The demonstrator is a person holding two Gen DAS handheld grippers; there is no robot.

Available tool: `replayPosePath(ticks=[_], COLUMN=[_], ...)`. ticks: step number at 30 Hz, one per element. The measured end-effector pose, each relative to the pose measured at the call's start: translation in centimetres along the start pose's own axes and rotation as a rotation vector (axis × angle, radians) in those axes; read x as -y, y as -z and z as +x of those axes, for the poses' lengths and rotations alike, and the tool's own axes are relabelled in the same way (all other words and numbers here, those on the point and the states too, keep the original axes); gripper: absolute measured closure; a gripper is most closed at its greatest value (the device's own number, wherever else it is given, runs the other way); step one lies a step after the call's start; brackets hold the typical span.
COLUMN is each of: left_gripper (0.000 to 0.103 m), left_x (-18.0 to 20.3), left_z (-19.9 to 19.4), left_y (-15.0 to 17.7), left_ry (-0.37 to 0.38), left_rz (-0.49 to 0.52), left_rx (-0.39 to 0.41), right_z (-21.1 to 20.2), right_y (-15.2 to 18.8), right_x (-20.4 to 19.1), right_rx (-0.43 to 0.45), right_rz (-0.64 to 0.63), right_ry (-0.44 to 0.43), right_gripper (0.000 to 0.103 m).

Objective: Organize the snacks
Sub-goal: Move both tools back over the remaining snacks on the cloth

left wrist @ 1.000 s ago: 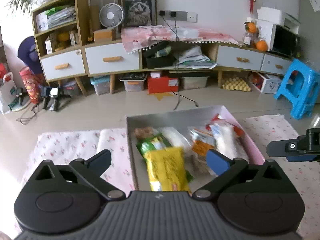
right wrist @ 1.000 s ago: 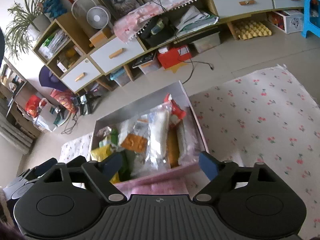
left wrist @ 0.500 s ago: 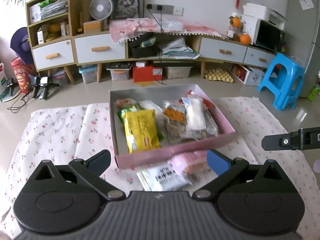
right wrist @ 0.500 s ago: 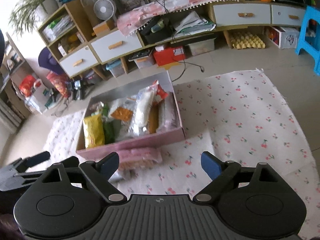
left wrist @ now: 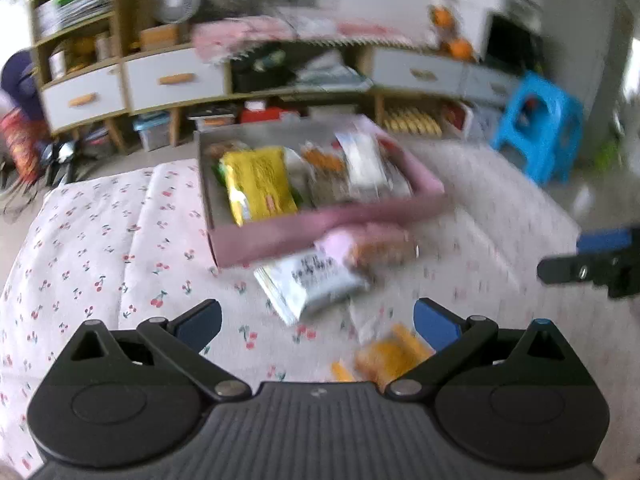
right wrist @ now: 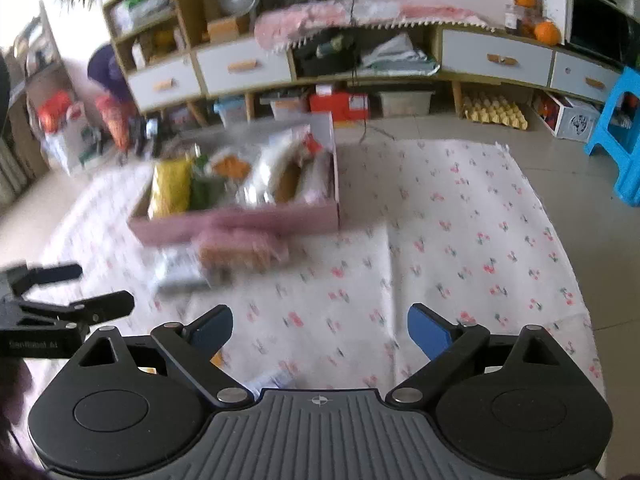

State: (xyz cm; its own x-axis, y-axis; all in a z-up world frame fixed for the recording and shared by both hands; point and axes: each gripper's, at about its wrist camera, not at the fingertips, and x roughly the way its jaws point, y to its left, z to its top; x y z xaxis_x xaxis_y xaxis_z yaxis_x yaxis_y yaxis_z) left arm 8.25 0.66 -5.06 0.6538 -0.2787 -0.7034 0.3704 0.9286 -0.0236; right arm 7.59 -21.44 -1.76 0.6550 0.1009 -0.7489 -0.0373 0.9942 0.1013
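Observation:
A pink box holding several snack packs, among them a yellow one, stands on a cherry-print cloth. In front of it lie a pink pack, a white pack and an orange pack. My left gripper is open and empty above the cloth, near the orange pack. My right gripper is open and empty over bare cloth, right of the loose packs. Both views are blurred.
A long low cabinet with drawers lines the far wall. A blue stool stands on the floor at the right. The right gripper shows in the left wrist view, the left gripper in the right wrist view.
Both grippers have pulled back from the box and come lower toward the cloth. More loose packs in front of the box have come into view. Both stay open.

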Motion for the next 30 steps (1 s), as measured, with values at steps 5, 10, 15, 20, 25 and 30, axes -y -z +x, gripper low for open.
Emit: replayPosePath(ticks=[5, 10, 15, 20, 25, 30], left_gripper=[0.001, 0.001, 0.001, 0.001, 0.0, 0.0], left_x=[1.2, 1.8, 2.4, 2.9, 2.2, 2.0], left_z=[0.3, 0.9, 1.6, 2.3, 2.8, 3.3], left_y=[2.0, 3.5, 4.4, 5.1, 5.0, 4.7], left_ry=[0.044, 0.107, 0.152, 0.163, 0.193, 0.209], left_rz=[0.197, 0.288, 0.349, 0.387, 0.346, 0.339], left_rx=[-0.023, -0.06, -0.087, -0.114, -0.122, -0.104], right_z=[0.5, 1.0, 1.4, 2.6, 4.1, 4.6], right_y=[1.7, 3.5, 5.0, 6.4, 7.4, 7.5], right_x=[0.3, -0.3, -2.1, -3.1, -2.7, -1.7], right_rx=[-0.036, -0.068, -0.105, -0.157, -0.199, -0.181], right_rz=[-0.12, -0.233, -0.345, -0.398, -0.392, -0.353], right_ry=[0.003, -0.028, -0.105, -0.127, -0.114, -0.131], right_gripper=[0.007, 0.007, 0.007, 0.007, 0.002, 0.0])
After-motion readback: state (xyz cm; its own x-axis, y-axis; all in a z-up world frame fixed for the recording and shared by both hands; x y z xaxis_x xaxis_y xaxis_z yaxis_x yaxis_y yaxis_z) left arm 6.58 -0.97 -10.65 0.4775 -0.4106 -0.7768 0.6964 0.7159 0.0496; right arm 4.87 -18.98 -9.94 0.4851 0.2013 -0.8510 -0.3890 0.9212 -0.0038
